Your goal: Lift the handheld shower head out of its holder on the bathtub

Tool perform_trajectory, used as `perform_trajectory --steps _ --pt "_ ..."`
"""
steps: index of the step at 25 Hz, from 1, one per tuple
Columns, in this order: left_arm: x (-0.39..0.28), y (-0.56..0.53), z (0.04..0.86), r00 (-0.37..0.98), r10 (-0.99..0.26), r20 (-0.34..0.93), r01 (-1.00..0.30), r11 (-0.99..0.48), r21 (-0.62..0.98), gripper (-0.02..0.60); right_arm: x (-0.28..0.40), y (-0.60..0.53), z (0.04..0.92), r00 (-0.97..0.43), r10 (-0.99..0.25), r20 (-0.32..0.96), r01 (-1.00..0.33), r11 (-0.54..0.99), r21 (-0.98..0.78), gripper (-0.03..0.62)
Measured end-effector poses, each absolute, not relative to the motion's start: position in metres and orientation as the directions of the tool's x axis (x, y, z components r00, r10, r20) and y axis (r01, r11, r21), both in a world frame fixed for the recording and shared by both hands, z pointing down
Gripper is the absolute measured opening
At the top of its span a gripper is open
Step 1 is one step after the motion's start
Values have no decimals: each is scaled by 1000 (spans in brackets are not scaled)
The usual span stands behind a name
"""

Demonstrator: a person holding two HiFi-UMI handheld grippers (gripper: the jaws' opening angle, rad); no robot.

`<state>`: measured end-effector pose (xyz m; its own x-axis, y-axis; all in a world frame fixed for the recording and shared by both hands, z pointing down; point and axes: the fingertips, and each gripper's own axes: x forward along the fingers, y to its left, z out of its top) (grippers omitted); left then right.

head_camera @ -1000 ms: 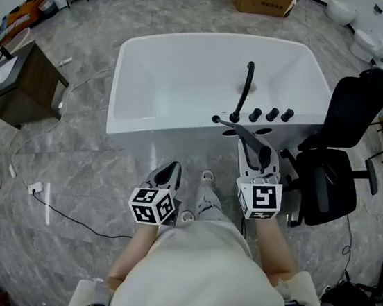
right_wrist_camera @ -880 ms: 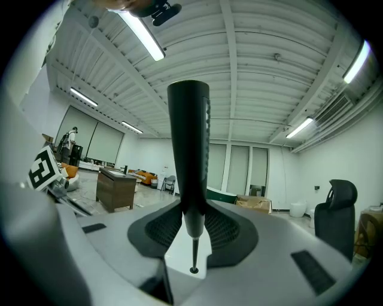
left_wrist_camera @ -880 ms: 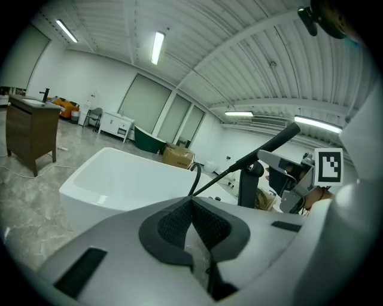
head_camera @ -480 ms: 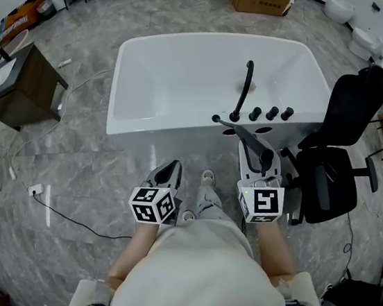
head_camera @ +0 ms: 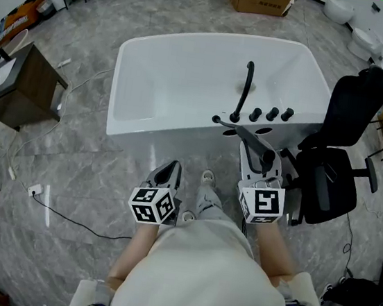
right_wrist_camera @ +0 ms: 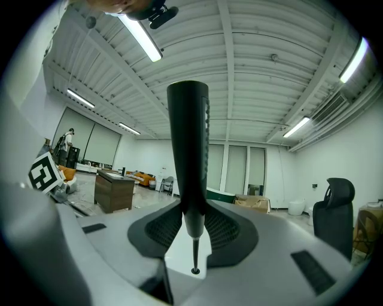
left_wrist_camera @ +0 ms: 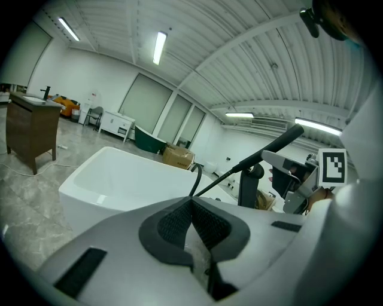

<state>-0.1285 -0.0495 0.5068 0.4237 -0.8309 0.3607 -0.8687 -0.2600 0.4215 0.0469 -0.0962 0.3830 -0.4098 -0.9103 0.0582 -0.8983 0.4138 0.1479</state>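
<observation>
My right gripper (head_camera: 256,157) is shut on the black handheld shower head (head_camera: 251,143), held just in front of the white bathtub (head_camera: 140,117), near its front right corner. A thin black hose (head_camera: 227,123) runs from the head's end back to the tub deck. In the right gripper view the wand (right_wrist_camera: 188,155) stands upright, clamped between the pads of my right gripper (right_wrist_camera: 191,224). My left gripper (head_camera: 168,174) hangs low over the floor, shut on nothing. In the left gripper view the pads of my left gripper (left_wrist_camera: 192,220) meet, and the wand (left_wrist_camera: 269,149) slants past on the right.
A black curved spout (head_camera: 244,89) and three black knobs (head_camera: 271,114) stand on the tub's deck. A black office chair (head_camera: 338,154) is close on the right. A brown cabinet (head_camera: 22,84) stands left, and a cable (head_camera: 64,216) lies on the grey floor.
The right gripper with the shower head has drawn back very slightly towards the person. The left gripper has not moved.
</observation>
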Motion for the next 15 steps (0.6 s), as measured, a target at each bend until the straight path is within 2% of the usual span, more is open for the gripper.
perform_trajectory --steps 15 --pt "-131 -53 509 427 -825 369 -865 -256 431 20 44 -100 380 -418 -906 61 -895 422 143 126"
